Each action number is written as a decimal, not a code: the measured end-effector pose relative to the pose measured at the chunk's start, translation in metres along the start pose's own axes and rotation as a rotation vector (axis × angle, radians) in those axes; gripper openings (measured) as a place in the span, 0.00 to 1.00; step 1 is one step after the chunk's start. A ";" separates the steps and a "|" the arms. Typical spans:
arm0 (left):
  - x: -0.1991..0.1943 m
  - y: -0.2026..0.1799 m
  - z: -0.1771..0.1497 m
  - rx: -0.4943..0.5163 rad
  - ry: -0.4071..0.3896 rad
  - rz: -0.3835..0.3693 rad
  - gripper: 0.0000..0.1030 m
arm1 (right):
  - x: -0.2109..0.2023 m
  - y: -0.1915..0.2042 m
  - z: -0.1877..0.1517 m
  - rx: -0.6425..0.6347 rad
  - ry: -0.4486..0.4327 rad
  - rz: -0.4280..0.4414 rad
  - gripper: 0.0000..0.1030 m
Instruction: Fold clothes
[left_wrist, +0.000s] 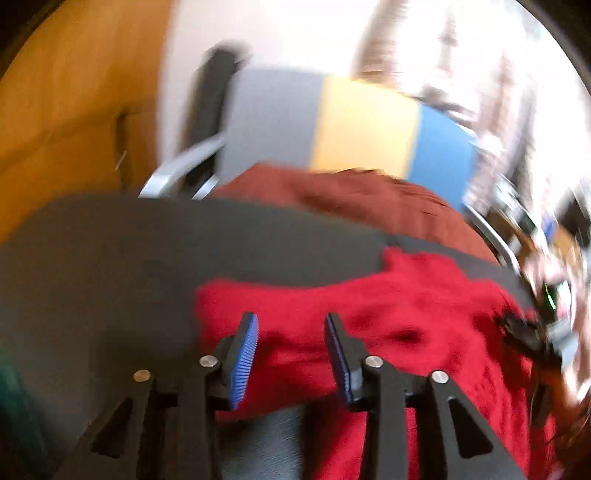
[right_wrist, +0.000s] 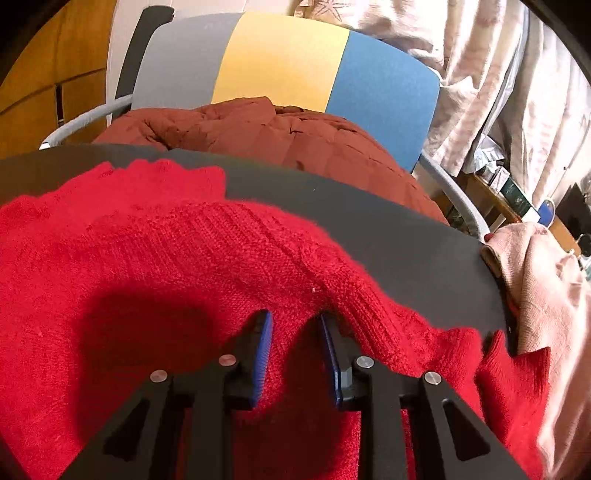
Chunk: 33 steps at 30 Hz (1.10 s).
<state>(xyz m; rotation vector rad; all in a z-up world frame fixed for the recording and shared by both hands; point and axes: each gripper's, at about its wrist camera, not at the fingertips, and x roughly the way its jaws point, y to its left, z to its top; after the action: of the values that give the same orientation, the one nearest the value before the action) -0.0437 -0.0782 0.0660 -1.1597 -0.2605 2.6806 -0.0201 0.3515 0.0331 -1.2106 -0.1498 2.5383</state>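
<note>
Fingers (right_wrist: 325, 332) parted, red sweater (right_wrist: 184, 258) edge — perhaps touching

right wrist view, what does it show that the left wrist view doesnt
Only the right wrist view shows a pink cloth at the table's right edge, and the sweater's knit ribbing in sharp detail. Only the left wrist view, which is blurred, shows bare table to the left of the sweater and something green at the left edge. Both show the red sweater on the dark table, the chair with the brown jacket behind it, and an open hand-held gripper, left and right, over the sweater.
</note>
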 end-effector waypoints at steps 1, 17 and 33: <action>0.007 0.026 0.001 -0.096 0.043 0.013 0.37 | -0.003 -0.002 0.001 0.007 0.008 0.010 0.32; 0.071 0.034 -0.006 -0.200 0.215 -0.142 0.26 | -0.058 0.019 -0.061 0.115 0.018 0.126 0.70; -0.077 0.032 0.099 0.092 -0.149 0.223 0.05 | -0.048 0.007 -0.065 0.214 0.030 0.132 0.86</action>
<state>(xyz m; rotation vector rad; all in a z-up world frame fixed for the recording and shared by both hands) -0.0688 -0.1370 0.1785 -1.0184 -0.0298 2.9425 0.0563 0.3261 0.0255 -1.2086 0.2100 2.5658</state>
